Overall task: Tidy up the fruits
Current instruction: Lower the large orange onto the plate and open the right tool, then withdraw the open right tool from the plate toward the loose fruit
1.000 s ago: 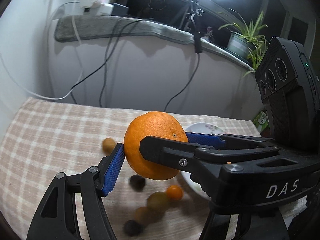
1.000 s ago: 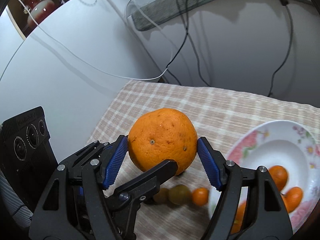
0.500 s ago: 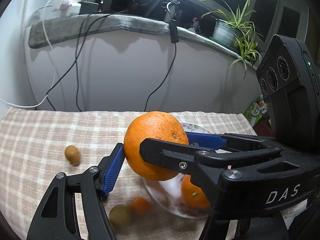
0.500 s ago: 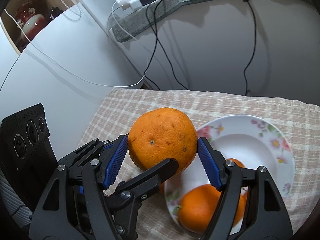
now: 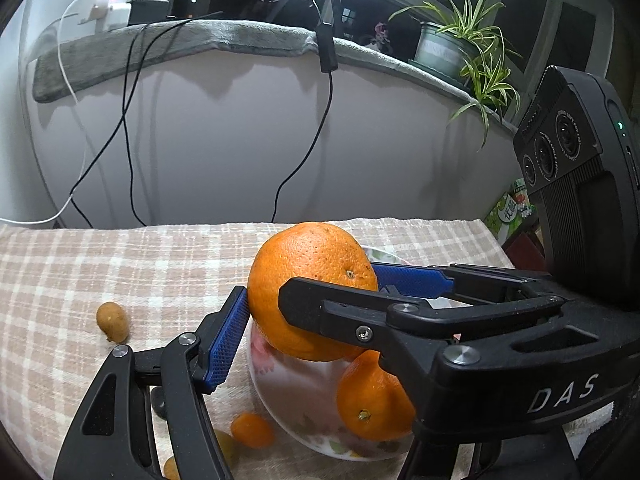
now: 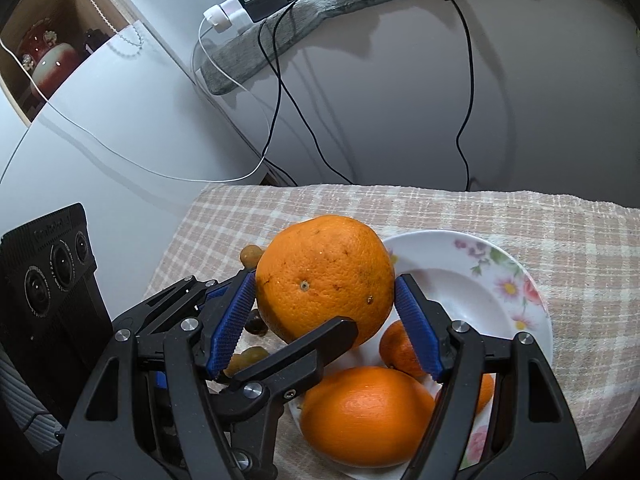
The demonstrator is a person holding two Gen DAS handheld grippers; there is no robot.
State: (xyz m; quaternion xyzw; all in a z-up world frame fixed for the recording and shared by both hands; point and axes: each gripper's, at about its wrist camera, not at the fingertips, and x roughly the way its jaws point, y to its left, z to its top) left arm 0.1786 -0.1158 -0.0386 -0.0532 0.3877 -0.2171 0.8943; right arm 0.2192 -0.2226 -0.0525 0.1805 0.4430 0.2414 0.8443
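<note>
One large orange [image 5: 312, 276] [image 6: 324, 276] is clamped by both grippers at once. The blue pads of my left gripper [image 5: 320, 294] press its two sides, and the blue pads of my right gripper [image 6: 324, 302] press it crosswise. It hangs just above a white floral plate [image 5: 280, 392] [image 6: 460, 292]. In the plate lie a second large orange [image 5: 372, 400] [image 6: 368, 416] and a small tangerine [image 6: 396, 348]. A small brown fruit [image 5: 113, 322] and a small orange fruit [image 5: 252, 430] lie on the cloth left of the plate.
A beige checked cloth [image 5: 120, 264] covers the table up to a white wall hung with cables [image 5: 304, 152]. Yellowish small fruits [image 6: 250, 256] sit at the plate's left. A potted plant [image 5: 460, 44] stands on the ledge. A white cabinet [image 6: 100, 140] lies left.
Both grippers have carried the orange sideways across the cloth, away from the scattered small fruits. The plate with the second orange now lies directly beneath it. The grip is unchanged.
</note>
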